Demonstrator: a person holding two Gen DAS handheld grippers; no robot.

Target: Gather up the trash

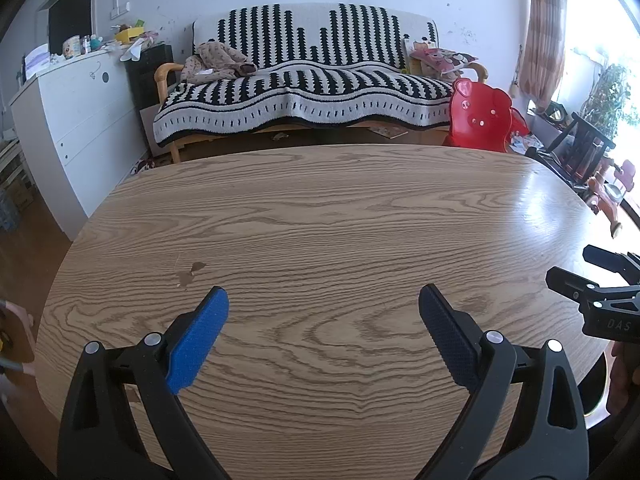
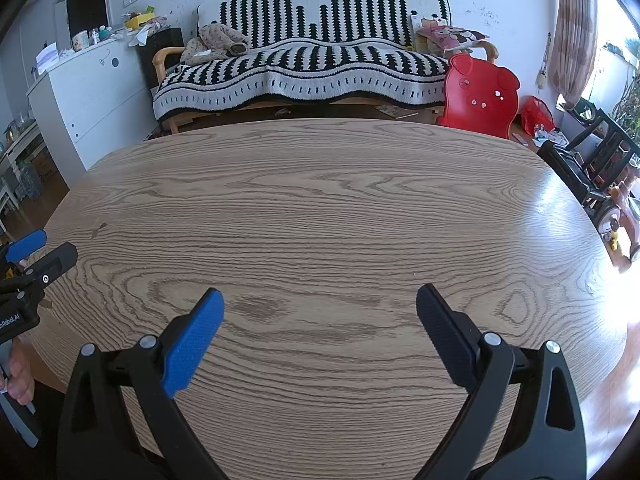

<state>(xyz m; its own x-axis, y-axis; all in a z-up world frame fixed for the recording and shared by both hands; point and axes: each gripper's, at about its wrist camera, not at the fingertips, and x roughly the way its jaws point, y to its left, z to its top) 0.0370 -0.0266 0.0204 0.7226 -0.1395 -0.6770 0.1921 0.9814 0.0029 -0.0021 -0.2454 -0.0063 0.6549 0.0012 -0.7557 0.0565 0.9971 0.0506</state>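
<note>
The left gripper [image 1: 323,300] hung over the near part of the wooden desk [image 1: 320,208], its fingers [image 1: 200,340] spread wide with nothing between them; one pad was bright blue, the other dark. The right gripper [image 2: 320,300] hung over the same desk beside it, its fingers [image 2: 194,340] likewise wide apart and holding nothing. Each gripper showed at the edge of the other's view: the right one at the right edge of the left wrist view [image 1: 600,300], the left one at the left edge of the right wrist view [image 2: 28,272], where the fingers of a hand [image 2: 18,376] gripped its handle.

No trash showed on the desk in either view, so where the trash lay could not be told. The only mark on the wood was a small dark stain [image 1: 190,274] near the left edge, just beyond the blue pad of the left gripper.

Beyond the desk stood a sofa [image 1: 304,92] under a black-and-white striped cover, with a crumpled brownish cloth [image 1: 216,64] at its left end and a pink cushion [image 1: 444,58] at its right. A red pig-shaped chair [image 1: 480,116] stood on the floor just right of the sofa. A white cabinet [image 1: 68,120] stood to the left with small clutter on top, and a checked curtain [image 1: 544,28] hung by a bright window on the right.
</note>
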